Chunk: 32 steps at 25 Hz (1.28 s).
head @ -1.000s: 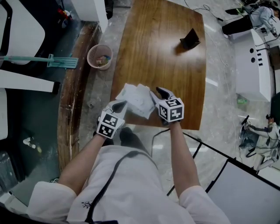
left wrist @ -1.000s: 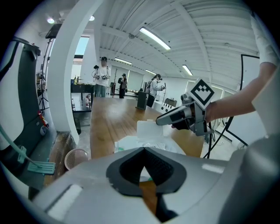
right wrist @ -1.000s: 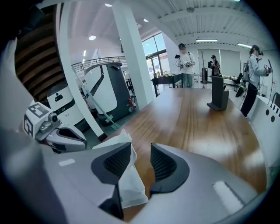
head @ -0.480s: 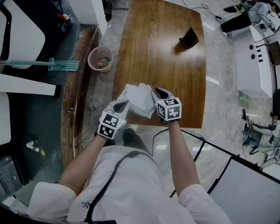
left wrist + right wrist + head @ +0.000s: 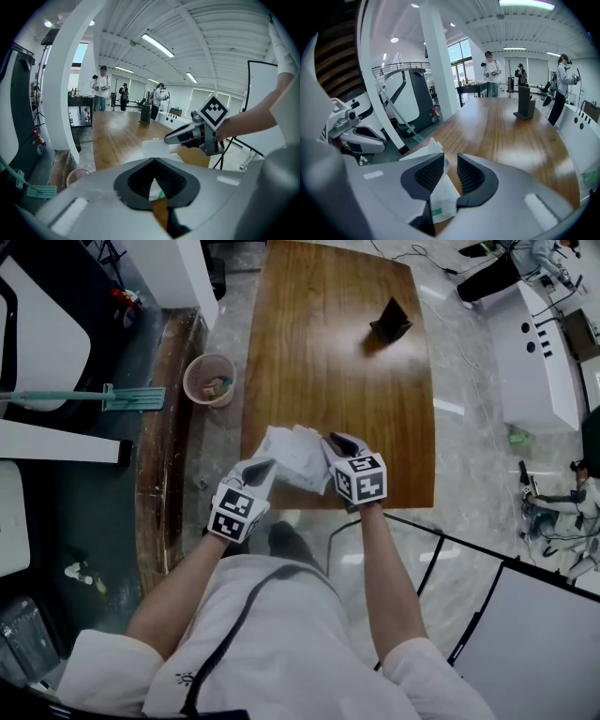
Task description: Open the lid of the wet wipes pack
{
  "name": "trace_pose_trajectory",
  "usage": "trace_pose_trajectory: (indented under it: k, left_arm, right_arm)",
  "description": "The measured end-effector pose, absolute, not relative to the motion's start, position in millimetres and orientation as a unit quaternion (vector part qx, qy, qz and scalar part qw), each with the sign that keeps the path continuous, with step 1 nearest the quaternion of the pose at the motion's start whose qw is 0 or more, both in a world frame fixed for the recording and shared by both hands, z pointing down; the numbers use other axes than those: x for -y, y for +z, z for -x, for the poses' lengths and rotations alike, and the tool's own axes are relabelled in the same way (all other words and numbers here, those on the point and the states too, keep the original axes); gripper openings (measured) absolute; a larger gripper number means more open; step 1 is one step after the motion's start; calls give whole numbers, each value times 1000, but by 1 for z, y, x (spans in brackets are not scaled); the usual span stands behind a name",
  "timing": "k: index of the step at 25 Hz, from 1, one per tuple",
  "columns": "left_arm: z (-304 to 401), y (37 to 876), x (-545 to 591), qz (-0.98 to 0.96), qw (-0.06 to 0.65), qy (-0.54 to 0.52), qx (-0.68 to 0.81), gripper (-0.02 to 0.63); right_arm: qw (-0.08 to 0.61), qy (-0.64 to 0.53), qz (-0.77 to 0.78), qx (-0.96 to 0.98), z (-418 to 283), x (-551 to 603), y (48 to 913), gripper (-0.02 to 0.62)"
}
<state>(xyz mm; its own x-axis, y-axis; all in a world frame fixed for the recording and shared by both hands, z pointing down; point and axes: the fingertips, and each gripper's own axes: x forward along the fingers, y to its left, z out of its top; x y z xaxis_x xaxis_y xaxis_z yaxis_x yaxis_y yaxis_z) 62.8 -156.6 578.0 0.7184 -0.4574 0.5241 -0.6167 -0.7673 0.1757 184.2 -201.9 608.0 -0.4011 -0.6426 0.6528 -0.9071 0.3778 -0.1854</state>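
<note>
On the left, close to the person, the left gripper is pinched tight on the near-left corner of the wet wipes pack, likely to hold it up and steady. The white pack hangs just over the near edge of the brown table, between both grippers. On the right, the right gripper has just been closing its jaws and now squeezes the pack's right end, maybe to help open the lid, which I cannot see.
</note>
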Motion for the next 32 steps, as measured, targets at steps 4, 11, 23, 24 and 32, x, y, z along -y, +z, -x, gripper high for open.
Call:
trace_pose_trajectory:
  k: [4, 11, 23, 24, 32]
  left_arm:
    - [-63, 570, 157, -917, 164, 232, 281, 5]
    - [-65, 555, 155, -928, 149, 223, 259, 5]
    - [-69, 496, 141, -957, 114, 172, 203, 5]
    - [-70, 490, 140, -959, 110, 167, 199, 5]
    - [-61, 456, 132, -970, 98, 136, 179, 5]
  right_arm:
    - [229, 264, -504, 790, -183, 197, 595, 95]
    - [186, 251, -533, 786, -176, 179, 566, 64]
    - [102, 210, -584, 778, -154, 127, 500, 9]
    - [98, 205, -587, 777, -151, 121, 496, 9]
    - [52, 176, -612, 769, -125, 85, 460, 9]
